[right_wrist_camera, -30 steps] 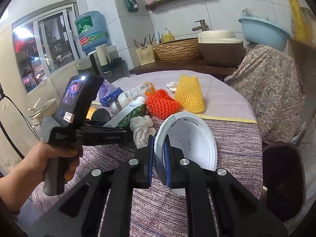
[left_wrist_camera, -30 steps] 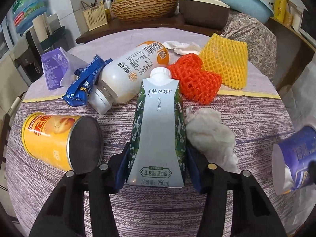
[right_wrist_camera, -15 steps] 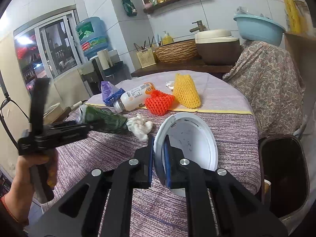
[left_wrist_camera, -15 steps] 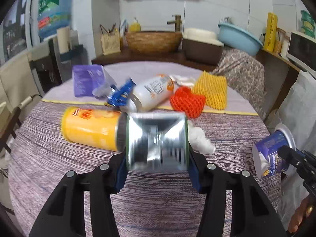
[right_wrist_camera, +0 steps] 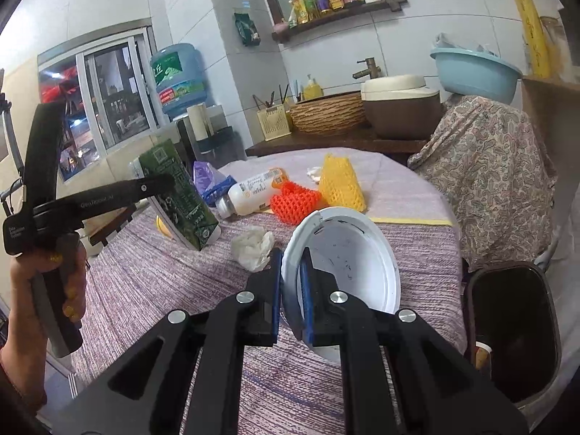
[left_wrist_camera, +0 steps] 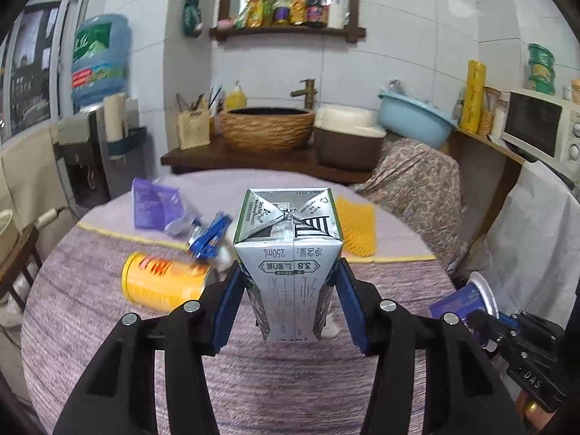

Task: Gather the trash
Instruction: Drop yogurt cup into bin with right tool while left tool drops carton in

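Observation:
My left gripper is shut on a green and silver milk carton, which hangs above the table with its folded base tipped up toward the camera. The right wrist view shows the same carton tilted in the air at the left, with a hand under the gripper's handle. My right gripper is shut on the rim of a white paper cup with a blue outside, held over the table's right edge. A dark trash bin stands on the floor just right of that cup.
On the round purple-clothed table lie a yellow can, a blue wrapper, a purple bag, a yellow foam net, a white bottle, an orange net and a crumpled tissue. A covered chair stands behind.
The left gripper has lifted the carton off the table and tipped it, so its base now faces the camera. The right gripper with the cup has drifted slightly toward the bin.

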Available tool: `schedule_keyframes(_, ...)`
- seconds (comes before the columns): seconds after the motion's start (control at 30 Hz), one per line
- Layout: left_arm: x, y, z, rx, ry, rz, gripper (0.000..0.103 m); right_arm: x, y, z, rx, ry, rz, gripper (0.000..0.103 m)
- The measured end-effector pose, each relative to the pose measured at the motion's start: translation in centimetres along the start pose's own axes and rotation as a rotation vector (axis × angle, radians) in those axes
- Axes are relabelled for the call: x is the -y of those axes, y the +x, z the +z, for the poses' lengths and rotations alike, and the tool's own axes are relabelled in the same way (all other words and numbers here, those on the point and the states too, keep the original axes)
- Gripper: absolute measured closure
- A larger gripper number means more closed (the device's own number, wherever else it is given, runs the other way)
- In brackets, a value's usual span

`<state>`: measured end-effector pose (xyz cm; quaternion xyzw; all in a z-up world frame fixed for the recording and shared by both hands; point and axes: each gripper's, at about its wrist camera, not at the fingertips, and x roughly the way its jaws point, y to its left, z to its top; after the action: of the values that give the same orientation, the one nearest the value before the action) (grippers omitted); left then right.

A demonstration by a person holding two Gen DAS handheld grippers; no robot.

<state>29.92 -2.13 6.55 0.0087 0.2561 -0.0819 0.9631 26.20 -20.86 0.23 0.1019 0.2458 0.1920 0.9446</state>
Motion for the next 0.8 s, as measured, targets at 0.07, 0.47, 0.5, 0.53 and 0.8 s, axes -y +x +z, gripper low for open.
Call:
schedule_keyframes(0.07,1.2,-0.2,1.0,0.024,0.021,-0.018,0.052,0.8,-0.6,0.5,0.015,0.009,-0.009,0.092)
schedule_keyframes(0.47,11.3,4.1,5.7,0.012,0.099,-0.249,0.052,12.5,-3.2,2.0,0.047,0.107,-0.299,0.092)
schedule_keyframes(0.5,12.5,4.9,5.8,-0.01,0.098,-0.281,0.052,14.3,-2.9,1.7,0.027,0.12,-0.343,0.092)
schedule_keyframes(0.53,13.4,5.6,5.8,-0.024,0.1,-0.301,0.052,15.5,-2.6,1.3,0.01,0.132,-0.371,0.092)
schedule_keyframes(0.8,21.1,10.6,4.0,-0.137,0.153,-0.394,0.052,24.9,2.3,-5.5,-0.208,0.276,-0.527,0.091)
